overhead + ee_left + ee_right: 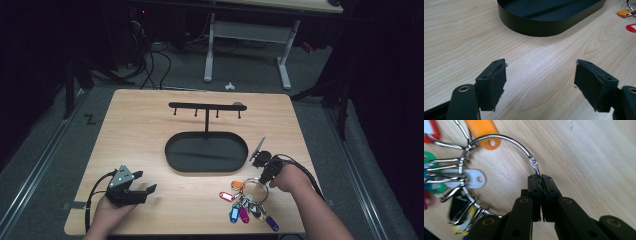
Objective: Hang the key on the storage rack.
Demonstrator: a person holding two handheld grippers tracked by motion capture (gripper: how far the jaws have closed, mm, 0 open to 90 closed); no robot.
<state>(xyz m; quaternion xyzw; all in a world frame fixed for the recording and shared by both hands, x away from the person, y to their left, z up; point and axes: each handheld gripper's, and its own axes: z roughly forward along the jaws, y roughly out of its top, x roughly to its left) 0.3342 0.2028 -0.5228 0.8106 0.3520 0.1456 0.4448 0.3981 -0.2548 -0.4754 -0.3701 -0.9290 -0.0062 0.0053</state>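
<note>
A metal key ring (255, 187) carrying several coloured tags (243, 206) lies on the wooden table near its front right. My right gripper (263, 178) is shut on the ring's far side. In the right gripper view the jaws (540, 181) pinch the wire ring (499, 137) beside its clasp, with an orange tag (482, 130) and a white tag (474, 178) hanging from it. My left gripper (145, 182) rests open at the front left, its pads (496, 82) wide apart over bare wood. A black hook stand (206, 106) rises from an oval tray base (200, 150) at mid-table.
The tray base's wall (544, 26) stands just ahead of the left gripper, with an orange tag (625, 13) and a red tag (631, 27) off to its right. Behind the table, a desk's white legs (209, 50) and cables (150, 60) occupy the floor.
</note>
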